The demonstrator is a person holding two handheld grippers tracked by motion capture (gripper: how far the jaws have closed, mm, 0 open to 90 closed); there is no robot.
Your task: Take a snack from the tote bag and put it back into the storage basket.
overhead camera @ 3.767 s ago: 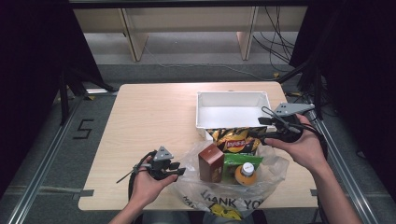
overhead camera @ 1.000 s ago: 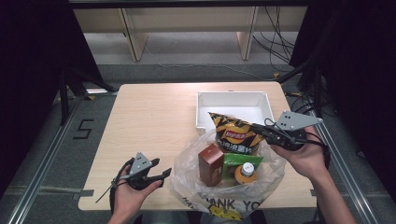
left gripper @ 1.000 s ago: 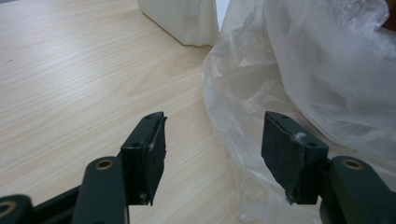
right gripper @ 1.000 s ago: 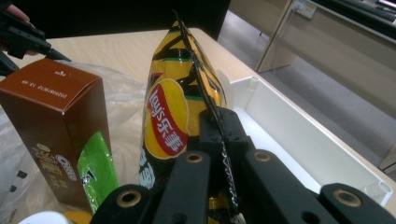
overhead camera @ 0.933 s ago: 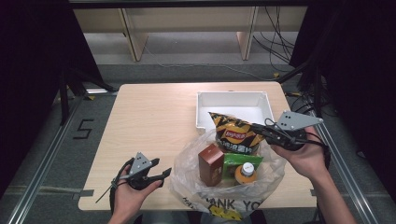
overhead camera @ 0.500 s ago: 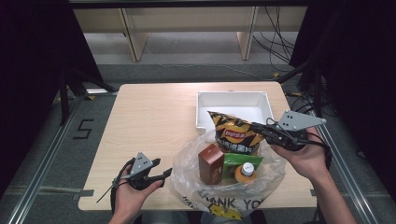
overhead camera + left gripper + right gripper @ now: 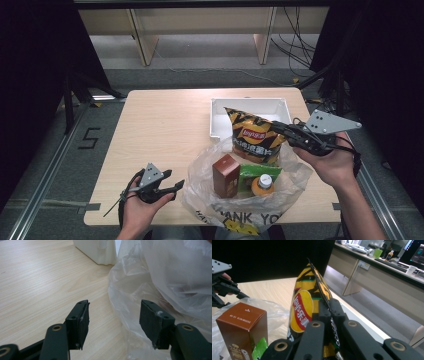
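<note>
**Chip bag pinched by its edge, white bin just behind it**

I have the right gripper (image 7: 284, 131) clamped on the chip bag (image 7: 255, 141), its jaws pressed together on the bag's crimped side seam. In the right gripper view the seam runs up between the two black jaws and the bag (image 7: 308, 305) stands on end, its long axis close to upright and its printed face turned toward the brown box (image 7: 240, 331).

From the high view, the chip bag hangs above the far rim of the clear plastic bag (image 7: 200, 172), with its top corner already over the near wall of the white bin (image 7: 216, 117). The bin lies straight beyond the bag, away from me, and touches or nearly touches the plastic bag's far side. So the move I judge to come next is short: carry the chip bag away from me and lower it, with the long axis tipped to fit the bin's length.

The left gripper (image 7: 172, 187) is the farther one, resting low by the near left side of the plastic bag. Its jaws are spread with nothing between them; in the left gripper view the right-hand pad (image 7: 152, 320) sits just against the crinkled plastic (image 7: 175, 277), above bare table (image 7: 37, 285). The brown box, a green packet (image 7: 255, 174) and an orange bottle (image 7: 263, 184) sit in the plastic bag.
</note>
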